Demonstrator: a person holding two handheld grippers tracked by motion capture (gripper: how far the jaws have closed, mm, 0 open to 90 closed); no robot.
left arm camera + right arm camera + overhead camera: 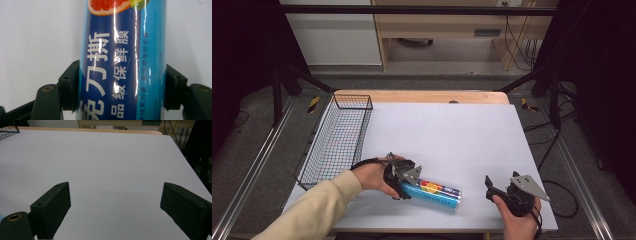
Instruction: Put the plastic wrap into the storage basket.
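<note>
A blue cylindrical roll (pixel 435 194) with a citrus picture and white Chinese lettering lies on the white table near the front edge, pointing right. My left gripper (pixel 410 186) is shut on its left end. In the left gripper view the two black jaws press against both sides of the roll (pixel 122 62), with the left gripper (pixel 122 88) close over the white surface. My right gripper (pixel 492 187) rests at the front right of the table, a short way right of the roll. The right gripper (pixel 115 202) stands wide open with nothing between its jaws.
A black wire basket (pixel 339 135) sits along the table's left edge, and its corner (pixel 8 129) shows in the right gripper view. The white tabletop (pixel 447 130) ends at a wooden strip (pixel 422 96) at the back. Cables (pixel 557 190) lie on the floor to the right.
</note>
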